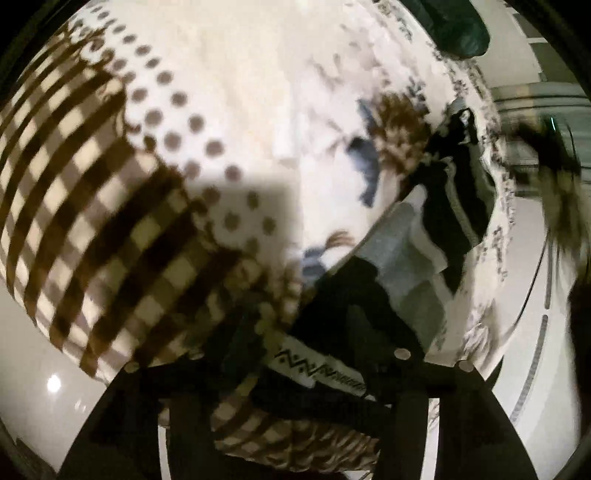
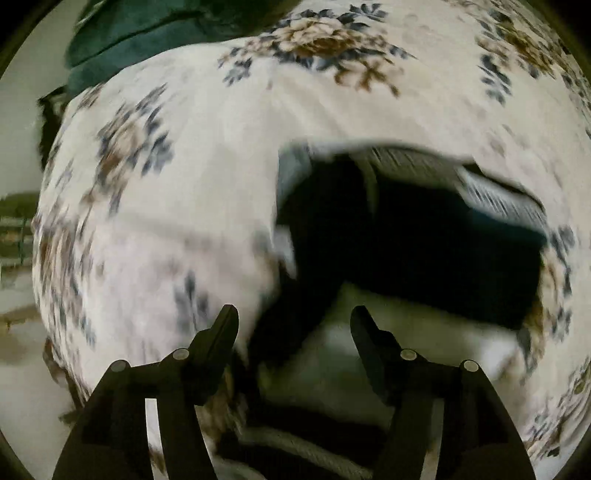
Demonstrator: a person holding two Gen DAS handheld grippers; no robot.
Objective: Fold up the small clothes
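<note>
A small black garment [image 2: 424,240] with a grey ribbed band [image 2: 498,195] lies on the floral bedsheet [image 2: 166,229]. My right gripper [image 2: 294,317] hangs over its near edge, jaws open, and a black strip of the garment runs between the fingers without touching the pads. In the left wrist view the same black, grey and white garment [image 1: 406,258] lies to the right. Its white label [image 1: 317,365] with a black zigzag sits between the dark fingers of my left gripper [image 1: 317,332]. Those jaws stand apart; the fingertips are lost in shadow and blur.
A brown checked and dotted cloth [image 1: 92,221] covers the left of the bed. A dark green cushion [image 2: 129,33] lies at the far edge. White floor [image 1: 37,369] shows beyond the bed's rim. A blurred dark shape [image 1: 554,166] sits at the right.
</note>
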